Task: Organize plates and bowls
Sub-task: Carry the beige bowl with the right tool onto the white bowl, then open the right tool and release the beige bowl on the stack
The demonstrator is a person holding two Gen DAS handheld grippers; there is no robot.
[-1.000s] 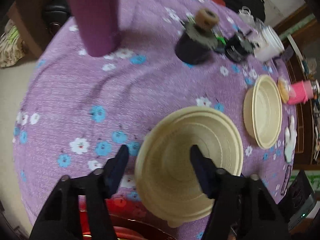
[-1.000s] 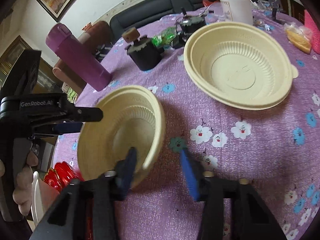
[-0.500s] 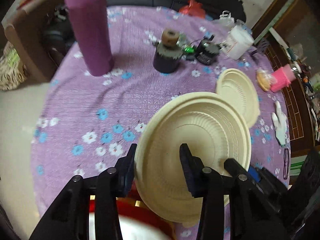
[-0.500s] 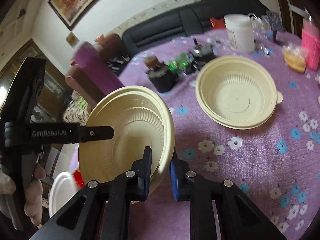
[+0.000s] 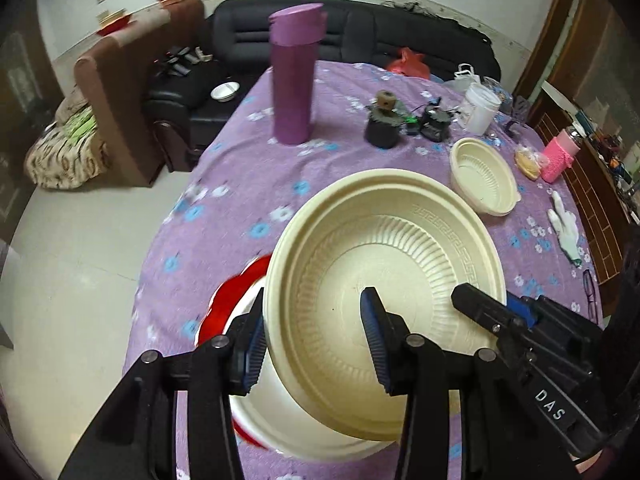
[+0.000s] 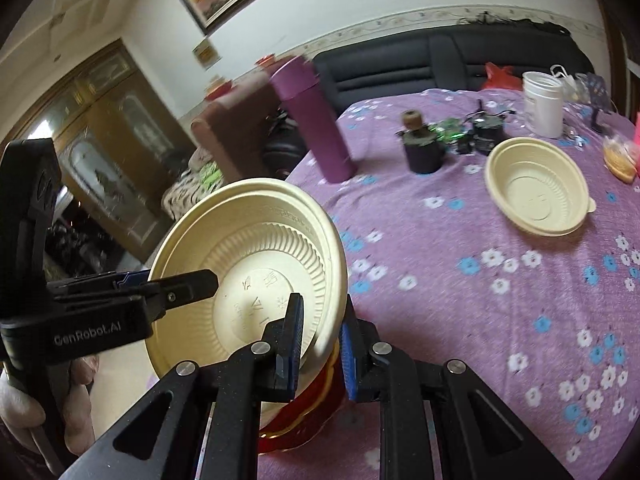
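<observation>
My left claw [image 5: 316,344] and right claw [image 6: 320,344] both clamp the cream bowl's [image 5: 384,276] rim, holding it tilted above the red-and-white stack [image 5: 236,308]; a second bowl [image 6: 536,192] lies well beyond.

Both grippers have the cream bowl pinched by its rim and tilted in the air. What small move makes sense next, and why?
Probably level the held bowl and carry it toward the second cream bowl on the purple cloth, to nest them. The left gripper and right gripper each clamp its rim, it hangs tilted above a red-and-white dish, and the other bowl sits empty.
</observation>
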